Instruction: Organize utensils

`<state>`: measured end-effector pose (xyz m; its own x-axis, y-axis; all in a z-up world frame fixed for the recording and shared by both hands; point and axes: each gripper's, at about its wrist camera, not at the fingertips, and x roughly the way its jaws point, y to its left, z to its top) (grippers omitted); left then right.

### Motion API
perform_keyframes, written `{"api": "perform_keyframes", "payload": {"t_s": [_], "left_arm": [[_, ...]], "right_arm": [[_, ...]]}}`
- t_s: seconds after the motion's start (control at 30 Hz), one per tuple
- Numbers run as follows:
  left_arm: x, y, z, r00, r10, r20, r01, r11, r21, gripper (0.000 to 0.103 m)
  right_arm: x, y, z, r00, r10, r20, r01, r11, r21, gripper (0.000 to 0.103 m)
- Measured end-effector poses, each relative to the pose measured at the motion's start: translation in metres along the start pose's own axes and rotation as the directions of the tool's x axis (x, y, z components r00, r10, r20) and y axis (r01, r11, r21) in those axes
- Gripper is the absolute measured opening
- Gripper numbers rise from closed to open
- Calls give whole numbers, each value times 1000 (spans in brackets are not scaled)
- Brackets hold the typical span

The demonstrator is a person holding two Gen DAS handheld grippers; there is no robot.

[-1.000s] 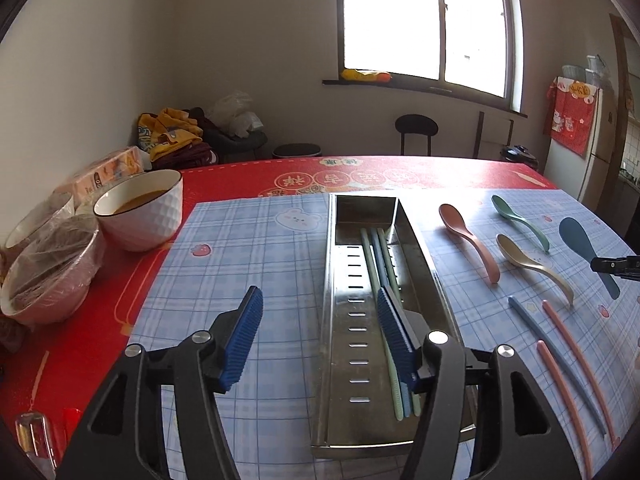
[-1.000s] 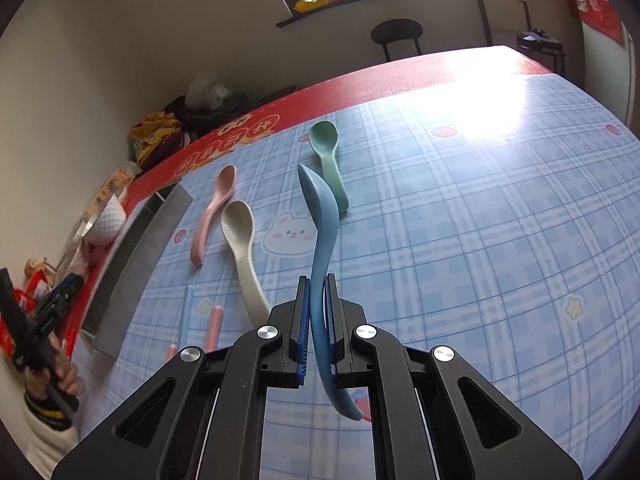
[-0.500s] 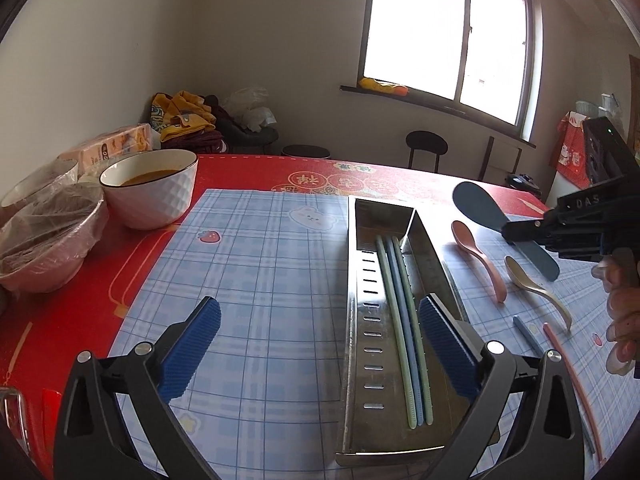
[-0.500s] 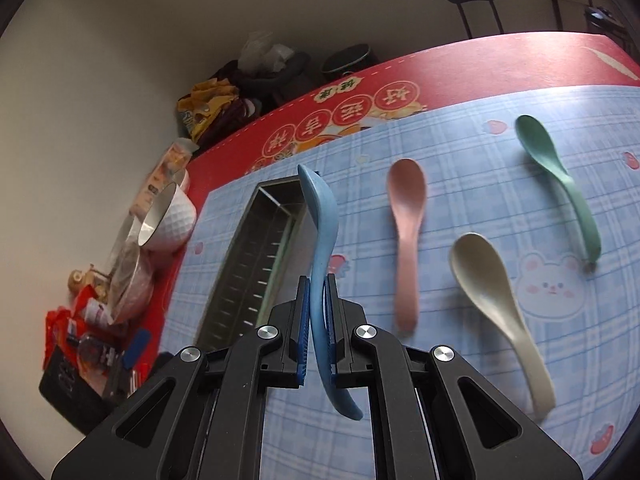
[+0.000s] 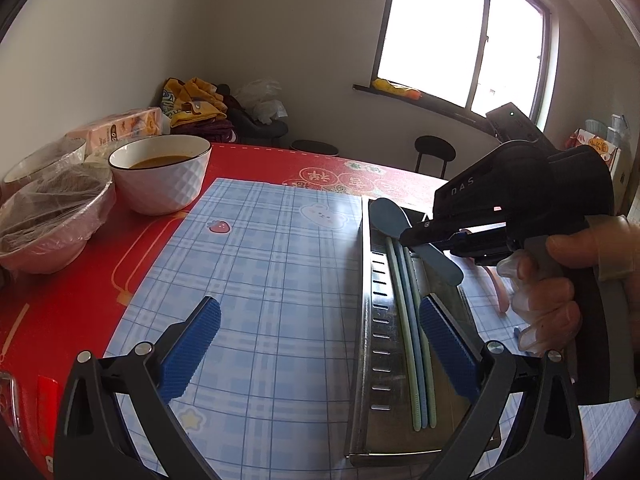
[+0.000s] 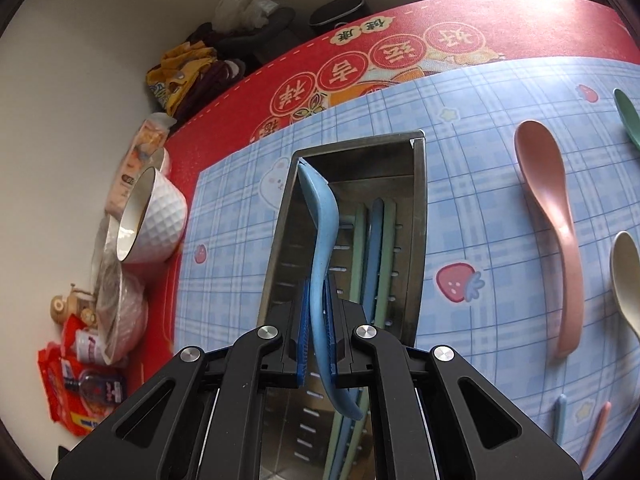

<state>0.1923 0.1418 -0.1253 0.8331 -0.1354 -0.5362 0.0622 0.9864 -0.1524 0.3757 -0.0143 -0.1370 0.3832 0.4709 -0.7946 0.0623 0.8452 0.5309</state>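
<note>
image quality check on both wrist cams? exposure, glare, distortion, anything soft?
Left wrist: window blown out to white, room dimmer; strong fisheye bend with dark corners; the right gripper and blue spoon stay readable. Right wrist: even light, mild sheen inside the steel tray; blue spoon sharp, black frame near the lens a little soft; pink spoon curved by the lens.

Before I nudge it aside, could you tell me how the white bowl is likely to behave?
The bowl holds brown liquid near its rim, so it probably feels heavy and may slosh if pushed fast. It looks ceramic, likely rigid and breakable. Its base is narrower than its rim, so a high push might tip it.
</note>
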Motion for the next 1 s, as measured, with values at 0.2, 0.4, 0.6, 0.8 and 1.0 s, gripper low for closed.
{"api": "perform_keyframes", "payload": {"t_s": [0.2,0.4,0.6,0.8,1.0], "left_arm": [[1,-2,-1,1000,-2,-3,2,1000,5,97],[-1,-4,-1,1000,-5,4,5,1000,13,97],[-6,-9,-1,999,-17,34,16,999,38,97],[-7,-9,-1,999,-23,39,22,999,33,97],[-7,-10,-1,999,5,41,-6,999,33,96]], "right_arm": [[8,0,1,1000,-14,-9,14,999,29,8],[4,-2,2,1000,-3,-12,3,1000,1,9],[-45,-2,-7,989,-36,142,68,971,-230,9],[-109,-47,-50,954,-32,298,164,889,-429,9],[-154,-125,-99,934,-92,345,241,874,-422,9]]}}
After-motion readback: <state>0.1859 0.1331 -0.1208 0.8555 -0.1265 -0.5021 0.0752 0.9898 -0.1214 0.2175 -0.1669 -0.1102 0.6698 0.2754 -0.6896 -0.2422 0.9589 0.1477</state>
